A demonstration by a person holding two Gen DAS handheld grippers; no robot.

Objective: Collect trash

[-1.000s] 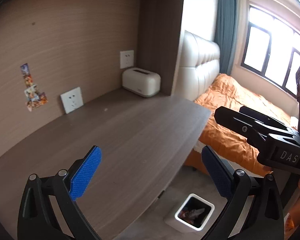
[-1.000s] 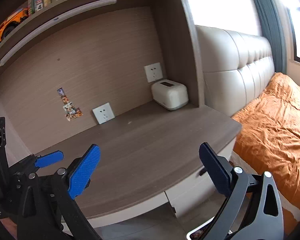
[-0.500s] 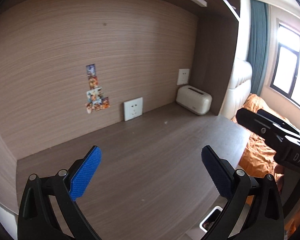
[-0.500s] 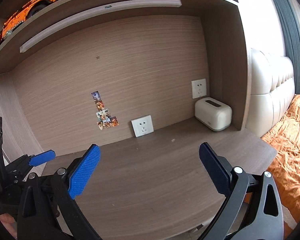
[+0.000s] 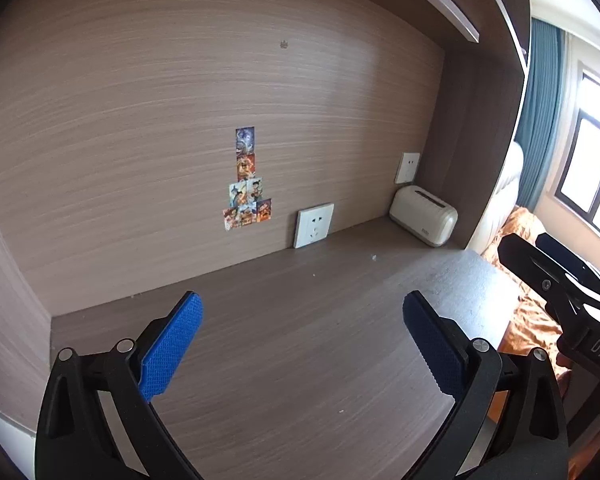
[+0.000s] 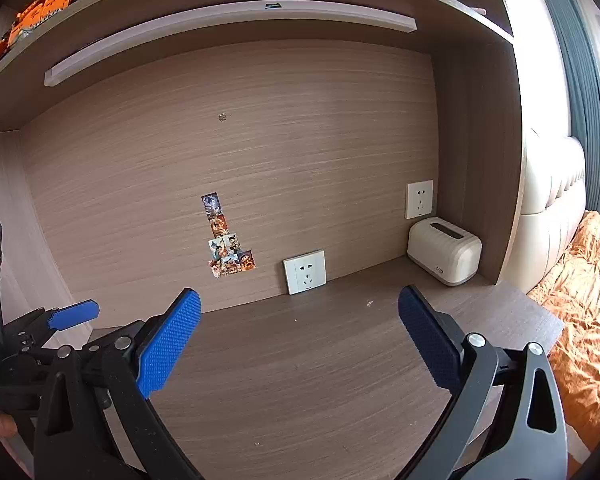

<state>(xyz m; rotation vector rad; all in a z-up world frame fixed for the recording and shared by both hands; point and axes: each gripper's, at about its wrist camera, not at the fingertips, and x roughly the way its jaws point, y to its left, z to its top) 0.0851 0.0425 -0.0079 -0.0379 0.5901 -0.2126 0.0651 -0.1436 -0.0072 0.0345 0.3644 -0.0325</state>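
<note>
Left wrist view: the left gripper (image 5: 300,340) stands wide, its blue pads (image 5: 170,344) far apart with nothing between them and touching nothing, held above the brown desk (image 5: 300,380). The right gripper (image 5: 556,292) juts in from the right edge, seen side-on past the desk's end; from here I cannot tell how far it is spread. The only trash-like things are a few tiny pale specks, the clearest a crumb (image 5: 374,257) lying toward the back, in front of the wall socket (image 5: 314,225). A cream tissue box (image 5: 423,221) sits in the far right corner against the side panel.

Right wrist view: the right gripper (image 6: 300,340) is likewise spread wide and empty, clear of the desk (image 6: 300,380). The left gripper (image 6: 40,332) shows at the left edge, one blue pad visible. The crumb (image 6: 370,303) lies between the socket (image 6: 305,272) and the tissue box (image 6: 444,255), apart from both. Stickers (image 6: 224,240) cling to the back panel.
</note>
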